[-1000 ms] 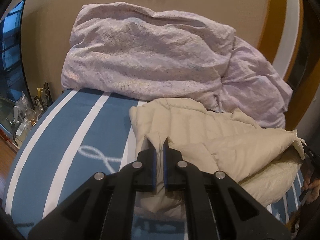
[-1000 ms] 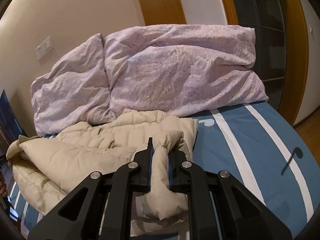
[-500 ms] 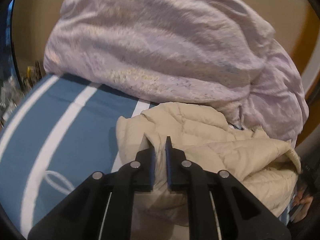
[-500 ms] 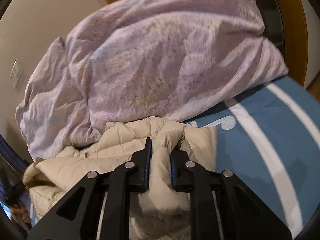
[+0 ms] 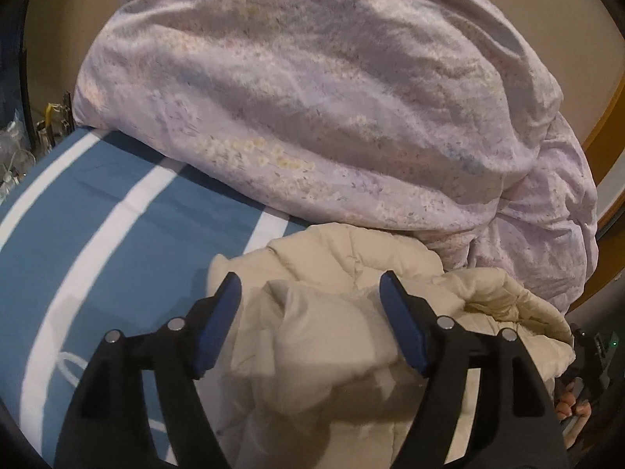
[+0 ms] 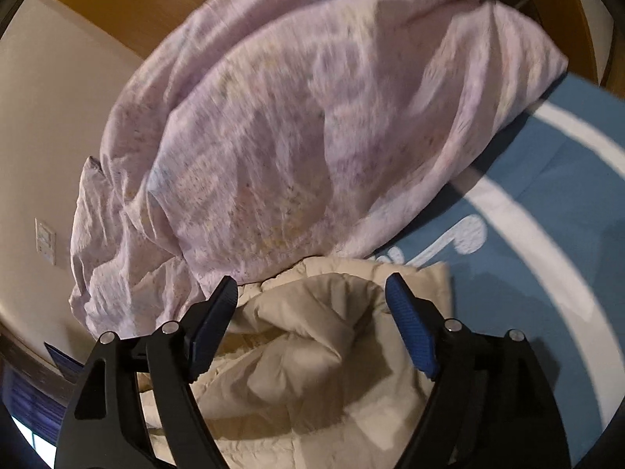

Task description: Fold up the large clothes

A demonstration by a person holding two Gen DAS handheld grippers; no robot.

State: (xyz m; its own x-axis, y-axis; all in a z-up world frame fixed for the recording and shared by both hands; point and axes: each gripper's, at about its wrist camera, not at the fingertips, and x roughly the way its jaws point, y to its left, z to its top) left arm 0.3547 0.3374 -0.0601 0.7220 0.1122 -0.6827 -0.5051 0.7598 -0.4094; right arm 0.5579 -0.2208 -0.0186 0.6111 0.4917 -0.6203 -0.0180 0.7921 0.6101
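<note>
A cream puffy jacket (image 5: pixel 343 336) lies bunched on the blue striped bed, its far edge against the lilac duvet. My left gripper (image 5: pixel 310 293) is open, its blue pads wide apart either side of a fold at the jacket's left end. In the right wrist view the jacket (image 6: pixel 312 355) lies under my right gripper (image 6: pixel 310 297), which is open too, its pads astride a rumpled fold at the jacket's right end. Neither gripper holds anything.
A big lilac floral duvet (image 5: pixel 332 117) is heaped at the head of the bed, also in the right wrist view (image 6: pixel 312 136). The blue sheet with white stripes (image 5: pixel 101 242) spreads left; more sheet (image 6: pixel 547 254) lies right. Clutter (image 5: pixel 23 144) stands beside the bed's left edge.
Both grippers were shut on folds of the jacket and have opened, letting it drop onto the bed. Both have moved forward toward the duvet, and the right one has tilted.
</note>
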